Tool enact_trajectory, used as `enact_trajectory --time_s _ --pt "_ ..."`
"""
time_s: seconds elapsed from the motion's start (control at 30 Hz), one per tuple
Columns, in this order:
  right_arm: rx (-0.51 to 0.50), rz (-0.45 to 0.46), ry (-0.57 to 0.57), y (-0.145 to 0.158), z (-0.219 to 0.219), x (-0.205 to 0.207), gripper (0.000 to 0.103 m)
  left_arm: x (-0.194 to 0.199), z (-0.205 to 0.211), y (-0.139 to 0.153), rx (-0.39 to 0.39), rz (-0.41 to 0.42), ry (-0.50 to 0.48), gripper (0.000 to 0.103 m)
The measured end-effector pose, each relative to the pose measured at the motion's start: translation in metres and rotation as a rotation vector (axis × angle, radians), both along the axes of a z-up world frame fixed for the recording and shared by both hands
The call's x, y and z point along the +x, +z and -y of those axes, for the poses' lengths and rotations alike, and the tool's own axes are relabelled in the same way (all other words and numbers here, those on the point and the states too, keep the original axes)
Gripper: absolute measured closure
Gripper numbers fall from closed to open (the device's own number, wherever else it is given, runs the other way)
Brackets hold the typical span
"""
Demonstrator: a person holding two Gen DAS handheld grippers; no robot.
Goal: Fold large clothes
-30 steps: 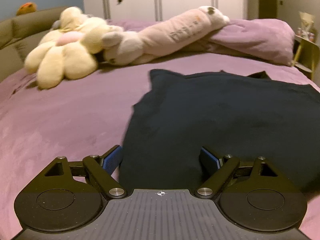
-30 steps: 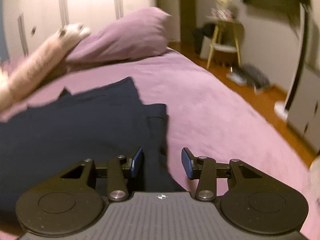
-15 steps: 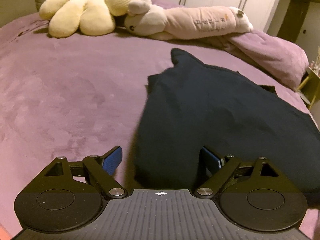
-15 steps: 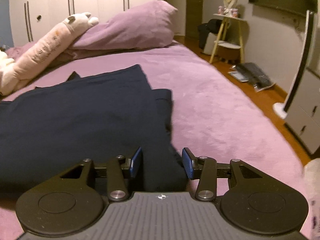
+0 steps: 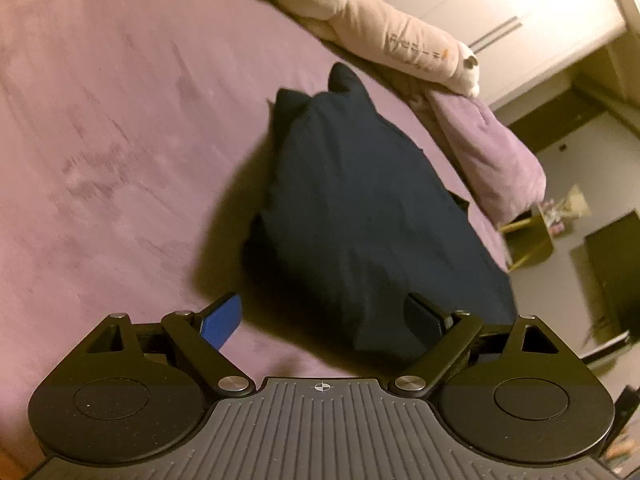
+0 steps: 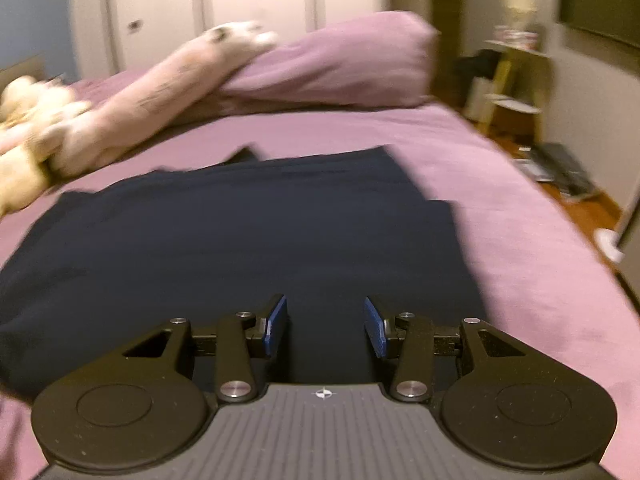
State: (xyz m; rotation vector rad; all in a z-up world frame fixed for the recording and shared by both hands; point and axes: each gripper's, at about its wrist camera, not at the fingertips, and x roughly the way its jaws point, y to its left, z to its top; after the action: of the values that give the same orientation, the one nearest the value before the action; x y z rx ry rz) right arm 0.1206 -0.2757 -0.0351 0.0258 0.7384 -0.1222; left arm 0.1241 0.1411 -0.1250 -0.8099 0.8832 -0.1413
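Note:
A dark navy garment (image 5: 360, 220) lies partly folded on the purple bed (image 5: 120, 140). In the left wrist view it runs away from me, and my left gripper (image 5: 324, 316) is open above its near end, holding nothing. In the right wrist view the garment (image 6: 240, 240) spreads wide across the bed (image 6: 520, 232), a folded flap along its right side. My right gripper (image 6: 325, 326) is open over the near edge of the cloth, holding nothing.
A long pink plush (image 5: 384, 28) and a purple pillow (image 5: 488, 152) lie beyond the garment. The pillow (image 6: 340, 64) and plush (image 6: 160, 92) also show in the right wrist view. The bed's right edge drops to a wooden floor with a stool (image 6: 512, 80).
The left gripper has risen and tilted, now looking down on the garment. The right gripper has shifted left over the cloth and its jaws have opened wider.

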Motion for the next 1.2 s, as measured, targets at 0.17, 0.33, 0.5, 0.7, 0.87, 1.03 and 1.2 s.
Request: enact_trajectory --time_s 0.17,0.33,0.5,0.7,0.87,1.03,1.2 --pt "0.036 0.03 0.135 -0.006 -0.046 0.006 0.062 0.023 0.013 -0.011 -0.036 -0.023 0.009 0.01" --pt "0.036 0.021 0.175 -0.017 -0.062 0.011 0.063 0.036 0.004 -0.029 -0.163 -0.054 0.114 0.011" --pt "0.047 0.036 0.17 -0.024 -0.07 0.011 0.069 0.046 -0.004 -0.038 -0.202 -0.08 0.165 0.026" --pt "-0.045 0.005 0.186 -0.043 -0.085 0.015 0.072 0.051 -0.006 -0.035 -0.21 -0.058 0.152 0.046" --pt "-0.078 -0.002 0.21 -0.047 -0.087 0.018 0.073 0.054 -0.006 -0.021 -0.218 0.057 0.102 0.053" --pt "-0.083 0.008 0.216 -0.034 -0.097 0.014 0.091 0.062 -0.007 -0.038 -0.251 -0.007 0.148 0.037" --pt "-0.108 0.006 0.233 -0.044 -0.101 0.009 0.097 0.066 -0.006 -0.036 -0.25 -0.009 0.15 0.044"
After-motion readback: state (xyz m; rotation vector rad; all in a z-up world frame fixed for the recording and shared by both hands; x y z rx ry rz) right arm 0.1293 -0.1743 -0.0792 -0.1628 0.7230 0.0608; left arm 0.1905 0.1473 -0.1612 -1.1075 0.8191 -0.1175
